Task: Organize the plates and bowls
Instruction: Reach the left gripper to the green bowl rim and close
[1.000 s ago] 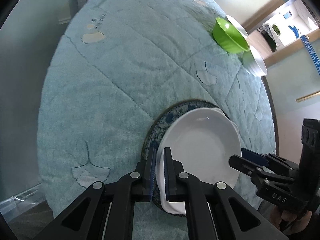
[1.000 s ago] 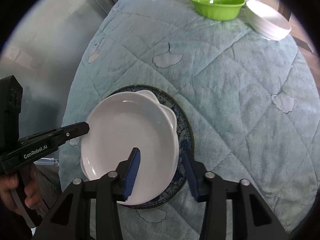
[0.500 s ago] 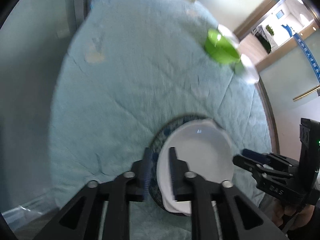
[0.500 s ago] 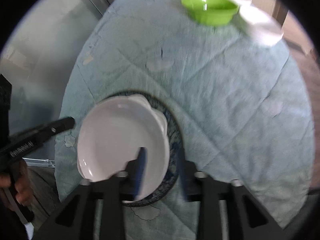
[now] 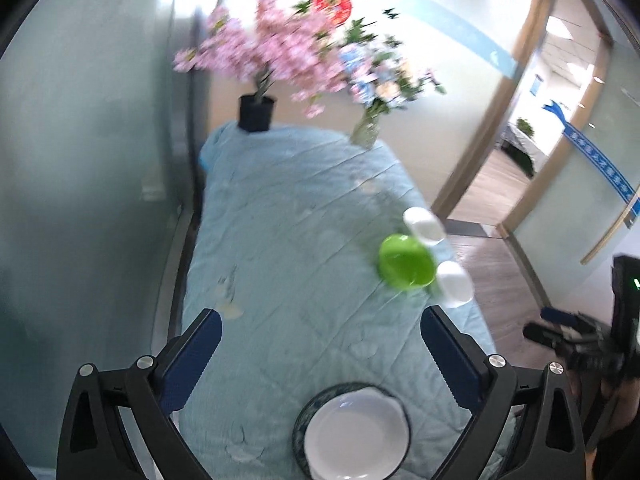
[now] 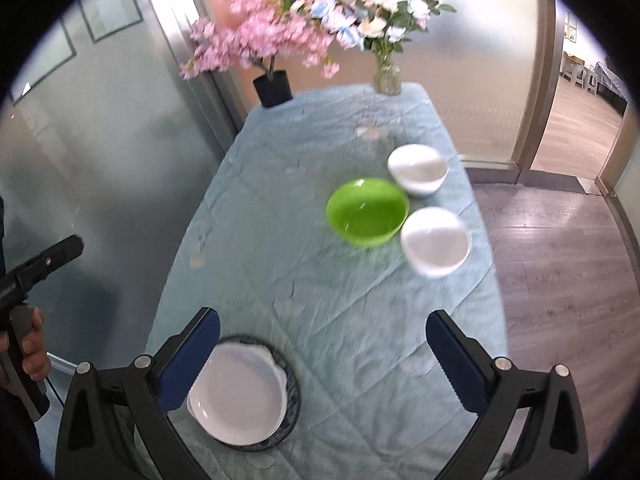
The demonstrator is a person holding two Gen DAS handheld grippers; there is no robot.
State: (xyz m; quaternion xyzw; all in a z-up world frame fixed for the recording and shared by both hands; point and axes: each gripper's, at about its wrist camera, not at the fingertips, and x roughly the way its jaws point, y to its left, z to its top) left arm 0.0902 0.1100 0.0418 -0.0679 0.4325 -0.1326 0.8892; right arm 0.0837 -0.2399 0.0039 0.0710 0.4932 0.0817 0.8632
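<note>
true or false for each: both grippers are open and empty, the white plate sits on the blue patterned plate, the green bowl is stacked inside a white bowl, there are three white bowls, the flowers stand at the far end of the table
1. Both grippers are open and empty. True: the left gripper and right gripper stand wide, nothing between the jaws, which have just been opening.
2. The white plate sits on the blue patterned plate. True.
3. The green bowl is stacked inside a white bowl. False: it stands on the cloth beside them.
4. There are three white bowls. False: two, the far white bowl and the near white bowl.
5. The flowers stand at the table's far end. True.
</note>
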